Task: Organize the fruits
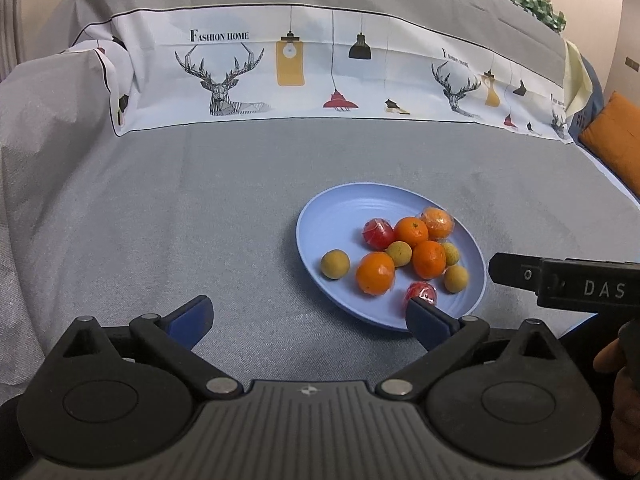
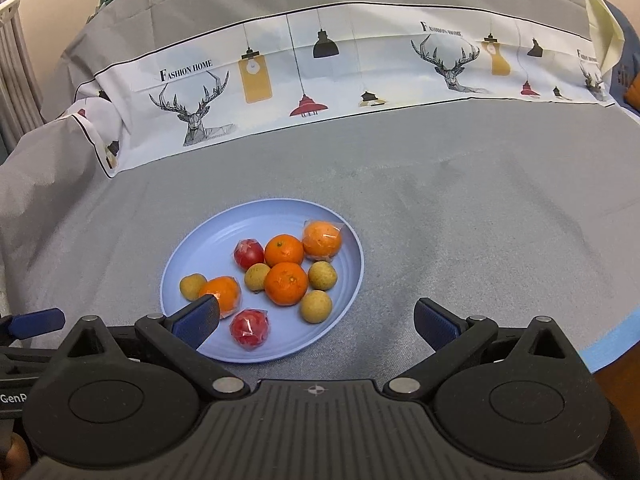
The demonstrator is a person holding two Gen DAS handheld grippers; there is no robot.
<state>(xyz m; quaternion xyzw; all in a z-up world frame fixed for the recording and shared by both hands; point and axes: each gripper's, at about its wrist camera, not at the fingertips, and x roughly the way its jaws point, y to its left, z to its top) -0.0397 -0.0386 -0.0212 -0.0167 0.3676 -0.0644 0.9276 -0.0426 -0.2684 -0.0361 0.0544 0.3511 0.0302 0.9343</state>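
- The fruits sit together on a blue plate (image 2: 192, 256) that lies on the grey cloth (image 2: 460, 220): four oranges (two in clear wrap), two wrapped red fruits and four small yellow-green fruits.
- One yellow-green fruit (image 1: 335, 264) rests at the plate's left rim, apart from the main cluster; in the left wrist view it looks to lie on or just over the edge.
- No fruit shows on the cloth elsewhere, so the gathering seems nearly or fully done; any step left is likely nudging that rim fruit inward.
- The left gripper (image 1: 308, 316) is spread wide and holds nothing; one fingertip sits in front of the near red fruit (image 1: 422, 293).
- The right gripper (image 2: 316, 320) is likewise wide open and empty, hovering over the plate's near edge.
- To move the rim fruit well: come down from above, straddle it alone, close gently, as it is small and round and may roll.
- Keep clear of the wrapped orange (image 2: 222, 292) beside it.
- Beyond lies a printed deer-and-lamp cloth (image 2: 360, 64).
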